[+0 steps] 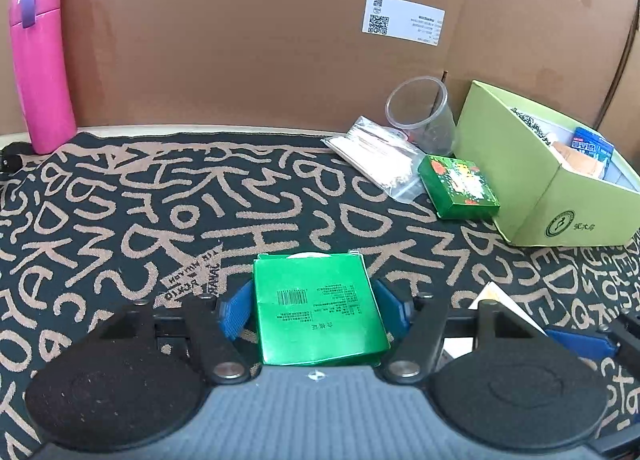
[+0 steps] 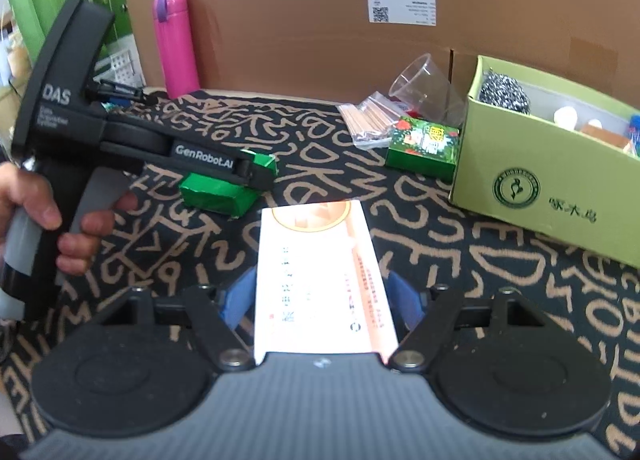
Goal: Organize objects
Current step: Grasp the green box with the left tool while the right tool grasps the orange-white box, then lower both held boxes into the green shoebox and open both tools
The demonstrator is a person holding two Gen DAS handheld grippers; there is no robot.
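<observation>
Left hand-held gripper (image 1: 316, 310): blue pads on both sides of plain green box (image 1: 320, 308), clamped on it; box close above patterned surface (image 1: 120, 220). Right hand-held gripper (image 2: 320, 296): jaws closed on white-and-orange flat packet (image 2: 320, 272), packet pointing forward between pads. Person's hand (image 2: 48, 220) wraps left device's grip. Ahead: printed green box (image 1: 460, 188) beside light-green open carton (image 1: 532, 180); clear bag of sticks (image 1: 380, 156) and tilted clear plastic cup (image 1: 420, 112) behind it. Pink bottle (image 1: 38, 64) upright at far left against cardboard backdrop (image 1: 240, 40).
</observation>
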